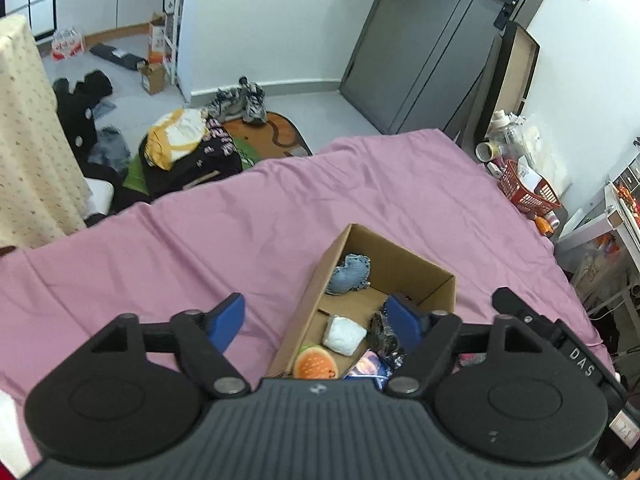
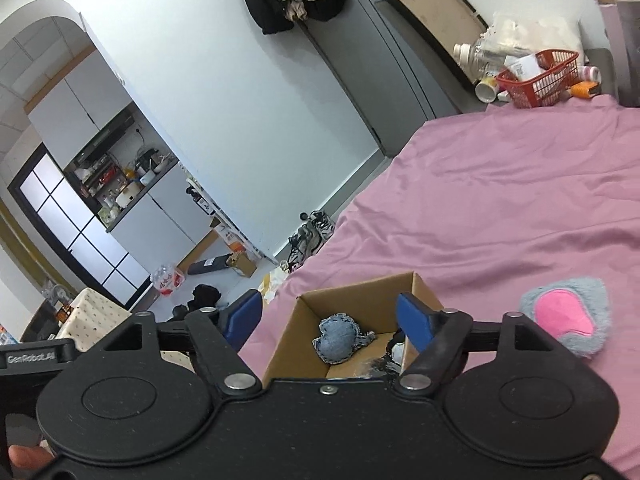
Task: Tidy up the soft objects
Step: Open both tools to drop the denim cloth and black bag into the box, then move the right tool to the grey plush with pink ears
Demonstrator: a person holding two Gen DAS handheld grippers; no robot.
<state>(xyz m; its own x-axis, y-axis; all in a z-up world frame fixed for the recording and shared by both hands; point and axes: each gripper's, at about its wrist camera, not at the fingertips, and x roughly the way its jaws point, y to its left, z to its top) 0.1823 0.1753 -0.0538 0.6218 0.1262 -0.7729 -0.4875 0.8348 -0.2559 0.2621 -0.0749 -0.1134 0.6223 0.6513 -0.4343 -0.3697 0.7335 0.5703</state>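
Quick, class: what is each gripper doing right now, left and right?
Left gripper: open, holding nothing, above the cardboard box.
Right gripper: open, holding nothing.

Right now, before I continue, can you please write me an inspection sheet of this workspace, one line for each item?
Surface: bed with pink sheet, wrinkled.
Job's things: cardboard box on the sheet holds a denim heart, white pad, burger plush, dark crinkled item and a printed packet; grey and pink plush lies on the sheet beside the box.
Clutter: red basket and bottles past the bed's far edge.
Tongs: left tongs open, empty; right tongs open, empty.
Cables: nothing seen.
Surroundings: clothes pile, shoes on the floor; grey door.
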